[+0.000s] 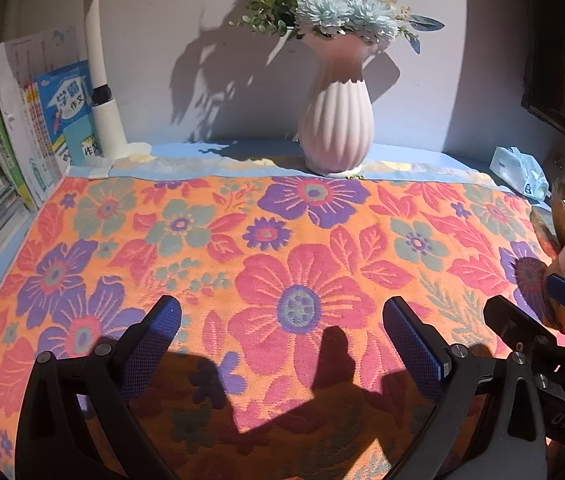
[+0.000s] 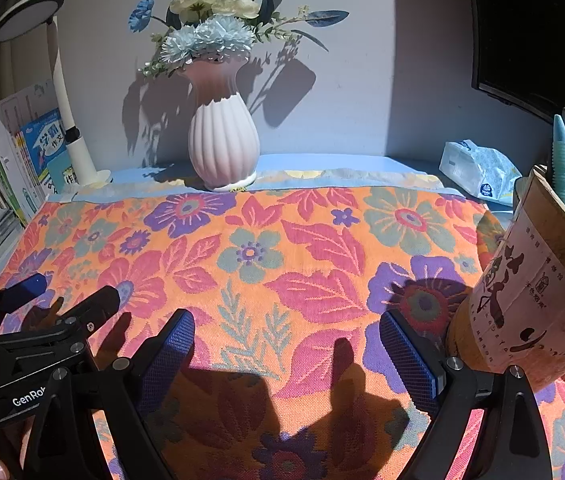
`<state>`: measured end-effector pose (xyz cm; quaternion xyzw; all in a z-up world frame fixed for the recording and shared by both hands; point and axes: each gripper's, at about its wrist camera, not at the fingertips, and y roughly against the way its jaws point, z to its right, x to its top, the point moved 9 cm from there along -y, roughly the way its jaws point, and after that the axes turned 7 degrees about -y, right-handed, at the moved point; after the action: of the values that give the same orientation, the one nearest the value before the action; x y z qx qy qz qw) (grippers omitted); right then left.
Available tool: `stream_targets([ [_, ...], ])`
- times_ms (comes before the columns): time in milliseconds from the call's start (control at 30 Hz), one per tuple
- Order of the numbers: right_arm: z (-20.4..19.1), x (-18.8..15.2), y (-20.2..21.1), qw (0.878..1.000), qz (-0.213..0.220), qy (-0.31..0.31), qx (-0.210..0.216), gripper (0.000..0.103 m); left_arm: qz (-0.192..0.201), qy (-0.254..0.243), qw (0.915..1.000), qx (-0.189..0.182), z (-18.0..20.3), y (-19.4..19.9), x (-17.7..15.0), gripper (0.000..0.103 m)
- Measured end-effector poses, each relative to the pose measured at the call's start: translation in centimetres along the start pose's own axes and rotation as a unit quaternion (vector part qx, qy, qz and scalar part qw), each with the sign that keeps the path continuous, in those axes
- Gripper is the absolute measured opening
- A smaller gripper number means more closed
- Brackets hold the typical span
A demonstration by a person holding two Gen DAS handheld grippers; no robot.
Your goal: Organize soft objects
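Left gripper (image 1: 282, 344): jaws spread wide, nothing between the blue pads, tips hovering over the near part of the floral cloth (image 1: 274, 240); whether they touch the fabric cannot be told. Right gripper (image 2: 286, 354): same condition, jaws wide apart and empty, poised over the cloth's near right area, just beside a paper-wrapped cylindrical holder (image 2: 534, 292) that stands on or against the cloth's right end. Both tools sit side by side, angled down at the near edge. Judgement: this reads as a two-handed approach to the near hem, one gripper per side, so the cloth can be lifted evenly and folded away from the person. The cloth lies spread flat on the desk, pattern up, few wrinkles. Its long axis runs left to right across both views; the far edge lies parallel to the wall, just short of the ribbed pink vase (image 2: 222, 148) of artificial flowers, which stands on a pale blue strip behind it. Left end stops near the row of books (image 1: 22, 128) and the lamp base (image 1: 110, 128). A tissue pack (image 2: 478, 172) lies at back right, clear of the cloth. Judgement: the holder may obstruct or tip during folding.
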<state>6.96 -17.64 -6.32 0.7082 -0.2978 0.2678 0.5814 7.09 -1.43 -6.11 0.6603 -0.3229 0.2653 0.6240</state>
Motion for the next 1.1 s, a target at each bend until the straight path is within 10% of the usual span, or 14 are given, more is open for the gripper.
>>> stream_targets([
  [1100, -0.08, -0.22, -0.15, 1.000, -0.002, 0.005, -0.001, 0.093, -0.005, 0.001, 1.0000, 0.002, -0.17, -0.12, -0.07, 0.101],
])
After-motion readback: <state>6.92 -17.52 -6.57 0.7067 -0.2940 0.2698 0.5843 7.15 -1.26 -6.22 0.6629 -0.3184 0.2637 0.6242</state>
